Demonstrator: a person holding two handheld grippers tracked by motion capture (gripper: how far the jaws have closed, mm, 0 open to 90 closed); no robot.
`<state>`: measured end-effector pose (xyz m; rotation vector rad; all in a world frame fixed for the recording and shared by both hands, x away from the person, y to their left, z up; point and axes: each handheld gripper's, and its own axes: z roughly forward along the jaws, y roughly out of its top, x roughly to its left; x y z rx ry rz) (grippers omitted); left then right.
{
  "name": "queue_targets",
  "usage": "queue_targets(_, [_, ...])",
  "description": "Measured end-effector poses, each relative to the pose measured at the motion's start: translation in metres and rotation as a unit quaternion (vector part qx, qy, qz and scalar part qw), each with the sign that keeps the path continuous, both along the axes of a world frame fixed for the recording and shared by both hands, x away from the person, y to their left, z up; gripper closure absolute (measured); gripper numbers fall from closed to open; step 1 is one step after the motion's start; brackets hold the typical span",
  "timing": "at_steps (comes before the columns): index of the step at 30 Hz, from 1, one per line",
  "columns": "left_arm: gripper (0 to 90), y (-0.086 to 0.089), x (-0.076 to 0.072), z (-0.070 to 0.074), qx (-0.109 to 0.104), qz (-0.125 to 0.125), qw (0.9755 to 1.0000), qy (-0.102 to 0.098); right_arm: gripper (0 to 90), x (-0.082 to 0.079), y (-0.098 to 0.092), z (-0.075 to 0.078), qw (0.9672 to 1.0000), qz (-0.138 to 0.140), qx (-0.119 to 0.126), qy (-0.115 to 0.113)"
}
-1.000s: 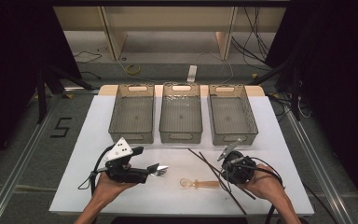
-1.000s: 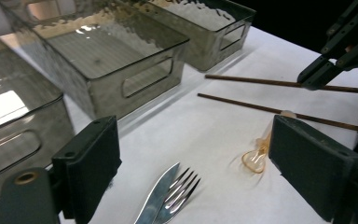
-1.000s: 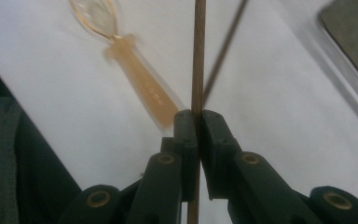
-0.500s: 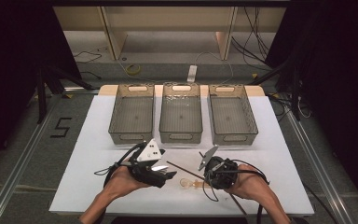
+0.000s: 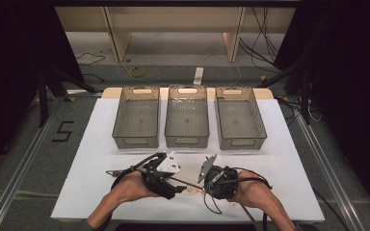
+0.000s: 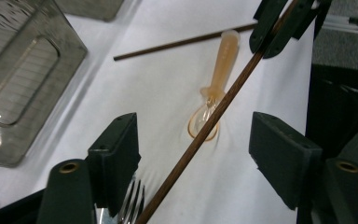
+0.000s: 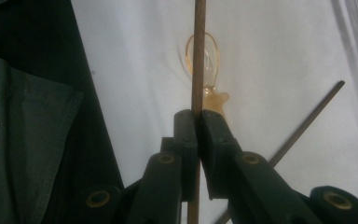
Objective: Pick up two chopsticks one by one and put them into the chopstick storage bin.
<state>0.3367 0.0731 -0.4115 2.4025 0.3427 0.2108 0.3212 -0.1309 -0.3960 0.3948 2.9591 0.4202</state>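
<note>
A white table (image 5: 101, 144) seen from above, with three clear plastic bins (image 5: 187, 122) in a row across its far half. At the near edge, around six o'clock, a person's two hands meet, each holding a black two-jaw gripper.

The right gripper (image 7: 198, 122) is clenched on a thin brown wooden stick (image 7: 198, 56). In the right gripper view the stick runs straight up toward twelve o'clock from between the closed jaws, crossing over a translucent amber spoon (image 7: 204, 63) that lies on the table beneath it.

The left gripper (image 6: 193, 154) has just been closing its jaws, yet they stand apart, with the stick (image 6: 214, 116) passing between them untouched, slanting from six o'clock up toward one o'clock. The spoon (image 6: 216, 81) lies beyond, its bowl nearer the jaws and its handle pointing to one o'clock. A second stick (image 6: 177, 44) lies on the table at eleven o'clock of the spoon. A metal fork (image 6: 131, 203) shows beside the left jaw at seven o'clock.
</note>
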Motion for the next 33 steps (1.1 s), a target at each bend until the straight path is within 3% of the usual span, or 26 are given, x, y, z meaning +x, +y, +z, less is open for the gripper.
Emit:
queue_targets(10, [47.6,-0.004,-0.002,-0.008,0.031,-0.027,0.999,0.021,85.6,-0.005,0.004,0.002,0.9999,0.008,-0.002,-0.006])
queue_targets(13, [51.2,-0.005,-0.003,-0.009,0.038,-0.034,0.9983,0.029,85.6,-0.005,0.006,0.001,0.9996,0.026,-0.006,-0.008])
queue_targets(27, [72.3,-0.007,-0.006,-0.015,0.062,-0.07,0.995,0.035,85.6,-0.011,0.011,-0.003,0.9987,0.049,-0.01,0.002])
queue_targets(33, [79.4,-0.007,-0.01,-0.015,0.074,-0.103,0.9912,0.037,85.0,-0.011,0.011,-0.006,0.9979,0.065,-0.007,-0.002])
